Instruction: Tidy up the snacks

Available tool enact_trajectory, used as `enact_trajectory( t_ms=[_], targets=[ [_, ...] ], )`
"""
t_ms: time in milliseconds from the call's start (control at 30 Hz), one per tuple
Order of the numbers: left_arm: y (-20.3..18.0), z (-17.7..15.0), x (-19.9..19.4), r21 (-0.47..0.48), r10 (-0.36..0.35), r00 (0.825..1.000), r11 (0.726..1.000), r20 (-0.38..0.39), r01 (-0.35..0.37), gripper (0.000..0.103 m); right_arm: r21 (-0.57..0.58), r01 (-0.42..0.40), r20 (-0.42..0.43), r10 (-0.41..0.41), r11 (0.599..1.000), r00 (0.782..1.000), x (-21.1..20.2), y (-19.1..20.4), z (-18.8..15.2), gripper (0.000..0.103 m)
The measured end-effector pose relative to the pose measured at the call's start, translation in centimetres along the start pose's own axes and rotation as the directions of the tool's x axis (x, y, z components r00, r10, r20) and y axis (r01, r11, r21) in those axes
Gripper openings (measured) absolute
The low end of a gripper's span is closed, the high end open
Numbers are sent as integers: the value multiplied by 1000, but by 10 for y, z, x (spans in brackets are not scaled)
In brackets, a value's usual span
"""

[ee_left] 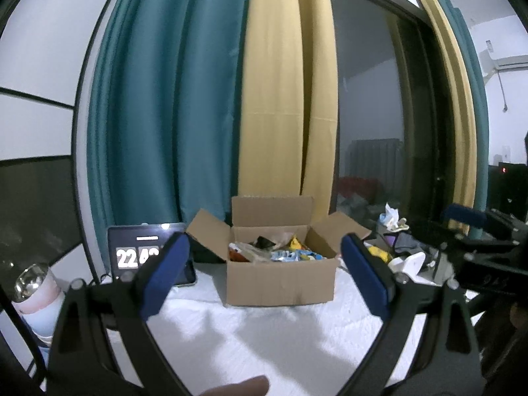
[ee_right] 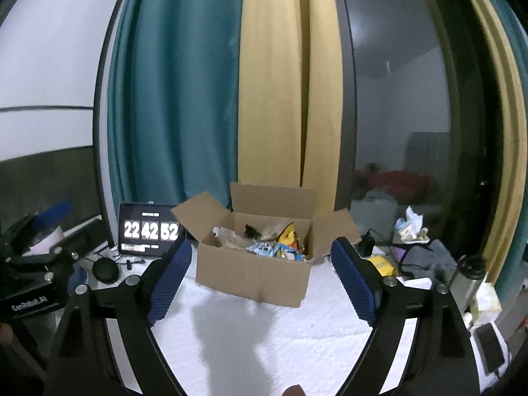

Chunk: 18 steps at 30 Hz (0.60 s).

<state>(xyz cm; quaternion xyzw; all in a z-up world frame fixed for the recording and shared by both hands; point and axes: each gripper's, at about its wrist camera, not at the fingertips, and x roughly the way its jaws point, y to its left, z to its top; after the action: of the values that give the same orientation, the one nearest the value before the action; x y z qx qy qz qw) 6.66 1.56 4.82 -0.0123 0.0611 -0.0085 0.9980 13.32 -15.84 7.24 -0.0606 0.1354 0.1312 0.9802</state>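
Curtains, teal and yellow, hang behind a white bench (ee_right: pixel 264 336). Open box (ee_right: pixel 254 280) sits at the far middle, snacks (ee_right: pixel 274 247) heaped inside. Both my claws are spread wide, holding nothing: right claw (ee_right: pixel 260 280) frames the box dead ahead; left claw (ee_left: pixel 264 274) likewise. Neither looks clearly nearer. Box's long axis runs left-right.

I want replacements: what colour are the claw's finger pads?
Dark blue, ribbed pads on black arms, clearest in the right wrist view.
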Motion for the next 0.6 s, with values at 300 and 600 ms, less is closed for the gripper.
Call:
enact_trajectory(
  t_ms=[300,600],
  targets=[
    [-4,4,-10,15,-5,1000,1000,28,5,95,5,15,26,-15,1000,1000,-18,-2,3,89],
    [-4,3,-11,13,7,999,1000,35,-7,95,10,20,23,-21,1000,1000,-18,-4,2,89]
  ],
)
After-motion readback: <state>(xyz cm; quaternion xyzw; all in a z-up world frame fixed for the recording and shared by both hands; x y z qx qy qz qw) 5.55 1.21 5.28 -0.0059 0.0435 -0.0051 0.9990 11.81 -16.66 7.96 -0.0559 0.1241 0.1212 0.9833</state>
